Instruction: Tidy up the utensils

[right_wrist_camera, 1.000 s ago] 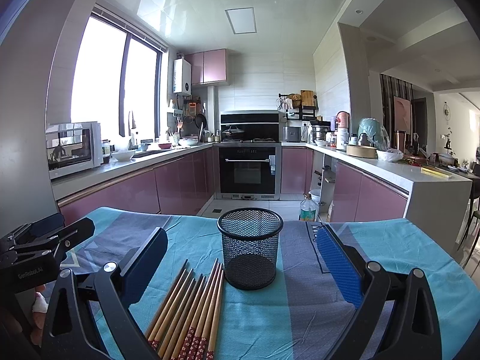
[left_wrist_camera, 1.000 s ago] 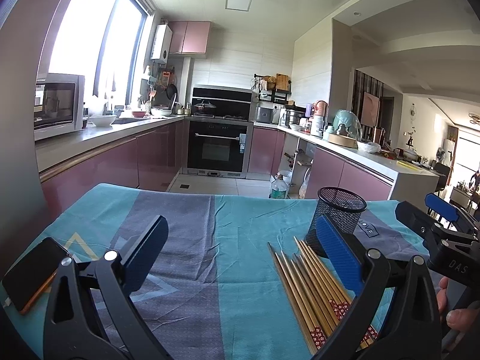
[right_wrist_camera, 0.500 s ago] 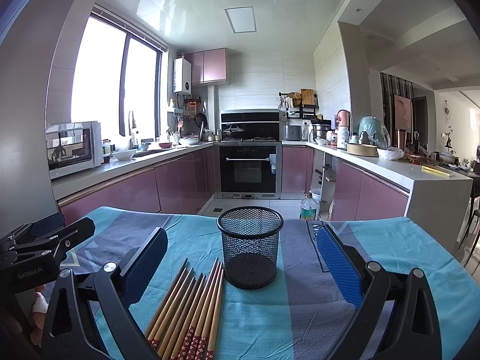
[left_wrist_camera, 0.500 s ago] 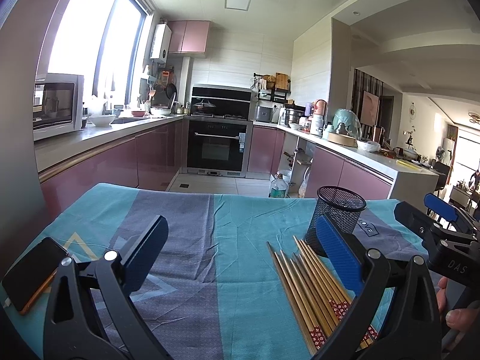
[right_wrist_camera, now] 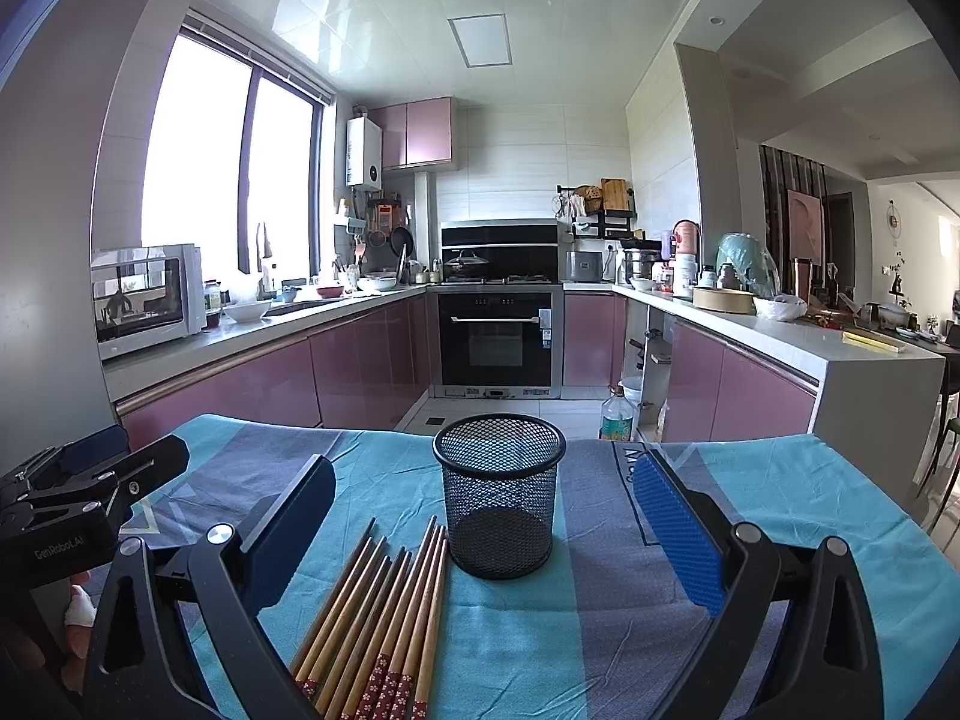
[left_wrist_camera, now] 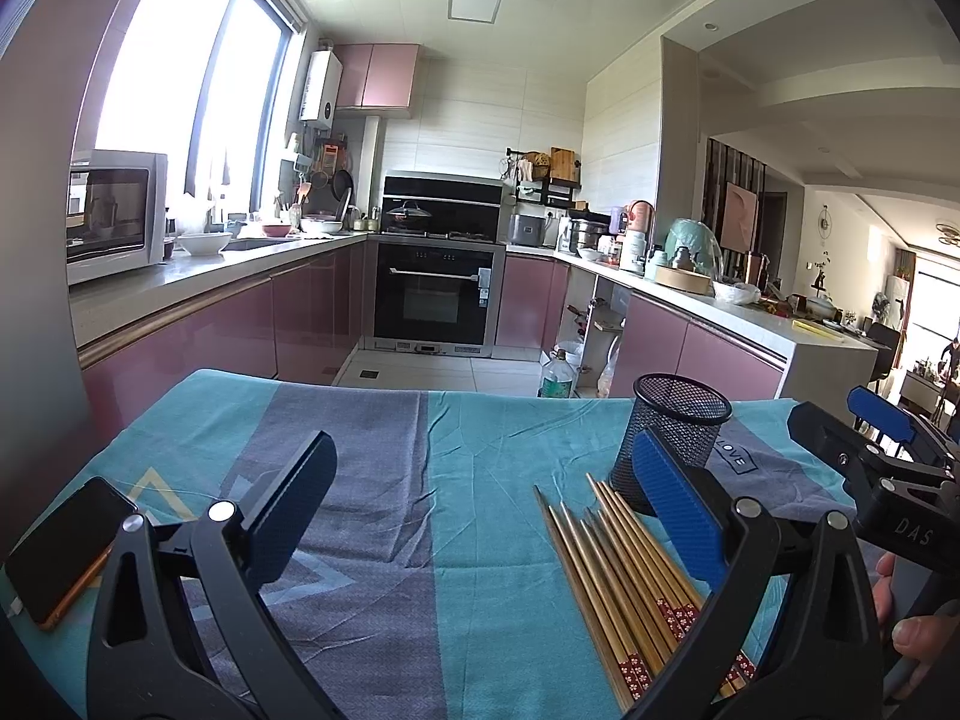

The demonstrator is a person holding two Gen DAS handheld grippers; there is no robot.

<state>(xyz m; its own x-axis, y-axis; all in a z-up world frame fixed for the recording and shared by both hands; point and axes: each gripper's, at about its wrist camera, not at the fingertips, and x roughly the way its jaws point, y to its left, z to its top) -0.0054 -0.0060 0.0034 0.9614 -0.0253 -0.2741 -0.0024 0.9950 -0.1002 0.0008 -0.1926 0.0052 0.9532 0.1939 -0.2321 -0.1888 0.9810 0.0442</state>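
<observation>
Several wooden chopsticks (right_wrist_camera: 384,606) with red patterned ends lie side by side on the teal and grey tablecloth (right_wrist_camera: 540,648). A black mesh cup (right_wrist_camera: 499,495) stands upright and empty just beyond them. My right gripper (right_wrist_camera: 480,531) is open and empty, above the cloth, with the cup between its fingers in view. My left gripper (left_wrist_camera: 480,504) is open and empty, to the left of the chopsticks (left_wrist_camera: 624,576) and the cup (left_wrist_camera: 675,438). The right gripper also shows at the right edge of the left wrist view (left_wrist_camera: 870,450).
A dark phone (left_wrist_camera: 63,549) in an orange case lies at the cloth's left edge. The left gripper shows at the left edge of the right wrist view (right_wrist_camera: 90,480). Beyond the table's far edge are the kitchen floor, pink cabinets and an oven.
</observation>
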